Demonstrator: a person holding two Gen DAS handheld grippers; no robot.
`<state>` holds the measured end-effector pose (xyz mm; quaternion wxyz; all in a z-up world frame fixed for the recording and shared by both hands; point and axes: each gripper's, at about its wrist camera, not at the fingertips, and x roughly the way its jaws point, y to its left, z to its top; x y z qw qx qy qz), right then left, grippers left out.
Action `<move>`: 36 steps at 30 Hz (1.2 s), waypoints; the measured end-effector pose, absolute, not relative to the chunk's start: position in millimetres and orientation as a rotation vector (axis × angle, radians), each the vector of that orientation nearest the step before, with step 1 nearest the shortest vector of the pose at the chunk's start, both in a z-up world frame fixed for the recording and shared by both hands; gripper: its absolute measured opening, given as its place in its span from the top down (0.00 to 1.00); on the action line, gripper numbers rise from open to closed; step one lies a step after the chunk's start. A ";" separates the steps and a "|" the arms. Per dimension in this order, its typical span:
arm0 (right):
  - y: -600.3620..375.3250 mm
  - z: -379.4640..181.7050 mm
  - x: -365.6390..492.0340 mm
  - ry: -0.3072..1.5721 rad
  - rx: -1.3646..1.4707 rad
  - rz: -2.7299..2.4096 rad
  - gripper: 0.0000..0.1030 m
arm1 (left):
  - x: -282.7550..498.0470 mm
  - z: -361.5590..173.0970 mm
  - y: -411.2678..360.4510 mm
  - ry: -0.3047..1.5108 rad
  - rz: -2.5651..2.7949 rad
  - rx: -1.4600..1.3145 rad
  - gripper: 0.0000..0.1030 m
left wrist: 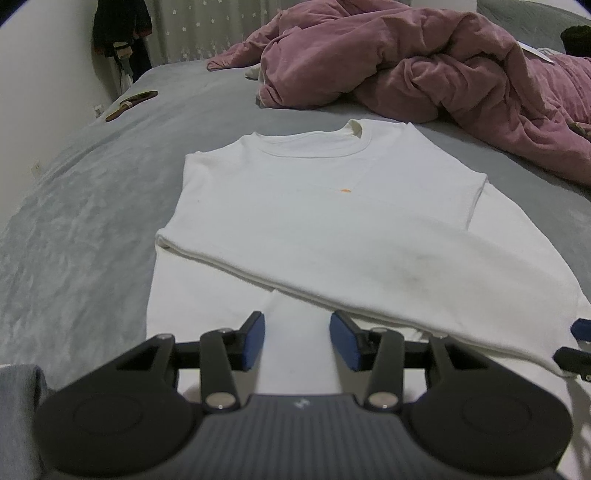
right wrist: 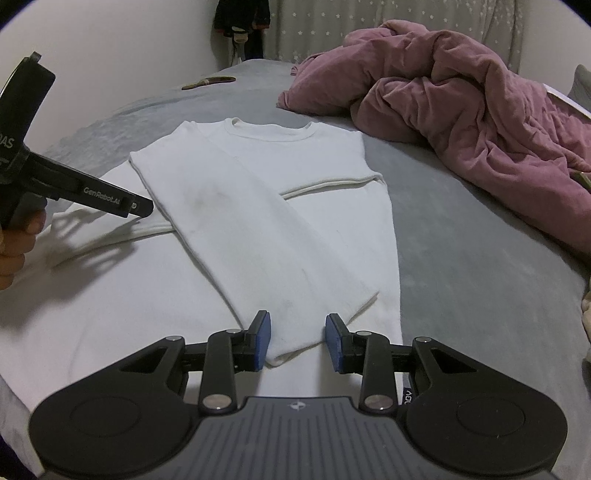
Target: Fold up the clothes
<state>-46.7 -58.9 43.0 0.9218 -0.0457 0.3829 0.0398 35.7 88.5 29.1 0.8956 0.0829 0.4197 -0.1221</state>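
Observation:
A white long-sleeved top (left wrist: 314, 206) lies flat on the grey bed, collar away from me, with both sleeves folded across its body; it also shows in the right wrist view (right wrist: 258, 206). My left gripper (left wrist: 297, 339) is open and empty, just above the top's lower hem area. My right gripper (right wrist: 297, 339) is open and empty, at the cuff end of the folded sleeve near the hem. The left gripper's body (right wrist: 92, 195) shows from the side at the left of the right wrist view. A tip of the right gripper (left wrist: 580, 332) shows at the right edge.
A crumpled pink duvet (left wrist: 443, 66) lies at the far right of the bed (left wrist: 92, 206); it also shows in the right wrist view (right wrist: 461, 96). A brown slipper-like object (left wrist: 131, 105) lies at the far left edge. Dark clothes (left wrist: 118, 29) hang on the wall.

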 end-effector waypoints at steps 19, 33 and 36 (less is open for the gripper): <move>-66.7 43.8 -54.8 0.778 -0.082 0.095 0.67 | 14.7 34.4 115.7 0.889 -0.270 0.081 0.60; -80.6 45.8 -63.2 0.785 -0.079 0.085 0.67 | -22.6 34.3 147.3 0.867 -0.246 0.044 0.60; -82.5 45.1 -64.4 0.787 -0.078 0.085 0.67 | -30.6 34.9 150.4 0.856 -0.245 0.051 0.60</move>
